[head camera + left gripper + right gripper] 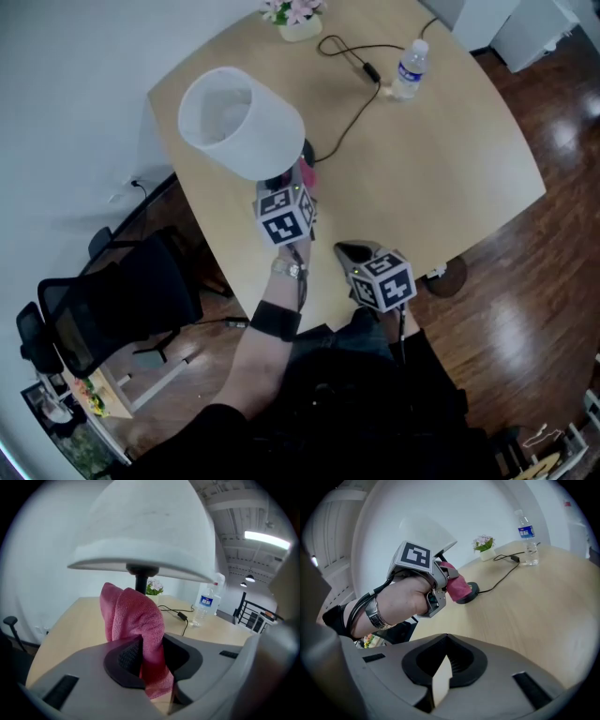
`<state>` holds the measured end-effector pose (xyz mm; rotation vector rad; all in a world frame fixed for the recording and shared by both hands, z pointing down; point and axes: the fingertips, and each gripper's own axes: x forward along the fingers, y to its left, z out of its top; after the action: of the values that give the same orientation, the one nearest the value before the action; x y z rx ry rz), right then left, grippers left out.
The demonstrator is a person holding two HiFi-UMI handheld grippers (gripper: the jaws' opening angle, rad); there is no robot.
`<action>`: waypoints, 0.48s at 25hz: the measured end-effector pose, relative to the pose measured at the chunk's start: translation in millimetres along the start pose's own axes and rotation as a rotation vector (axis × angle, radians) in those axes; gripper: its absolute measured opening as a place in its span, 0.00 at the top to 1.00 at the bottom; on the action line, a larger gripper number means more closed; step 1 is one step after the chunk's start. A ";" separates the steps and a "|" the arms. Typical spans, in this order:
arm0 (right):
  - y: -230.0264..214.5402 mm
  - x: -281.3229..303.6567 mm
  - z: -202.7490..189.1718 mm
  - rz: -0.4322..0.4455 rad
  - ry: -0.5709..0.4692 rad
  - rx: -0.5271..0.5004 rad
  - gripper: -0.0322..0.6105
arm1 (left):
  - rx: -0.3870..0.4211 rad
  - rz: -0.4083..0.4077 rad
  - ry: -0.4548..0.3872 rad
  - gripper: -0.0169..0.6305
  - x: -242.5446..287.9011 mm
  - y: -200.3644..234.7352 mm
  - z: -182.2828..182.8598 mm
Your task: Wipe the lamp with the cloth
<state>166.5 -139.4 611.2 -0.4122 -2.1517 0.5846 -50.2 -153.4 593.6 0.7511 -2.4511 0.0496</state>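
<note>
Left tongs (150,660) | clamped on cloth (136,616) (pink) | just below lamp (145,531) shade

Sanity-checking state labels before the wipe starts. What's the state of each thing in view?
lamp: standing upright.
cloth: bunched, clamped in the jaws, just below the shade; contact with the lamp unclear.
left gripper: shut on the cloth.
right gripper: jaws slightly apart, empty.
bottle: upright, capped.
cable: lying slack.
flower pot: upright.
</note>
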 end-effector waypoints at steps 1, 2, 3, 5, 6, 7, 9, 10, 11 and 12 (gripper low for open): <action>-3.9 -3.5 1.3 0.010 0.016 -0.021 0.94 | -0.022 0.014 -0.011 0.82 1.4 -4.3 2.5; -7.8 -6.9 2.3 0.019 0.031 -0.042 0.94 | -0.038 0.028 -0.023 0.82 3.2 -8.8 5.5; -11.8 -10.1 3.3 0.027 0.045 -0.062 0.94 | -0.050 0.044 -0.035 0.82 5.3 -12.6 9.1; -19.4 -15.7 5.8 0.038 0.065 -0.092 0.94 | -0.070 0.074 -0.063 0.82 9.7 -17.7 17.6; -22.7 -17.9 7.2 0.043 0.072 -0.103 0.94 | -0.077 0.088 -0.075 0.82 11.8 -19.0 22.3; -25.5 -19.8 8.4 0.047 0.079 -0.112 0.94 | -0.081 0.099 -0.087 0.82 13.7 -19.9 26.7; -30.4 -22.6 10.6 0.055 0.089 -0.126 0.94 | -0.084 0.124 -0.107 0.82 17.8 -19.9 33.0; -32.7 -23.5 11.6 0.059 0.093 -0.130 0.94 | -0.084 0.139 -0.114 0.82 20.1 -19.2 34.4; -35.0 -24.1 12.8 0.063 0.098 -0.134 0.94 | -0.083 0.155 -0.120 0.82 22.4 -18.4 35.0; -37.2 -24.4 13.9 0.067 0.102 -0.139 0.94 | -0.079 0.171 -0.125 0.82 24.6 -18.0 34.8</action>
<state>166.5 -185.9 608.0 -0.5792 -2.0933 0.4424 -75.3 -187.7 575.3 0.5232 -2.6143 -0.0303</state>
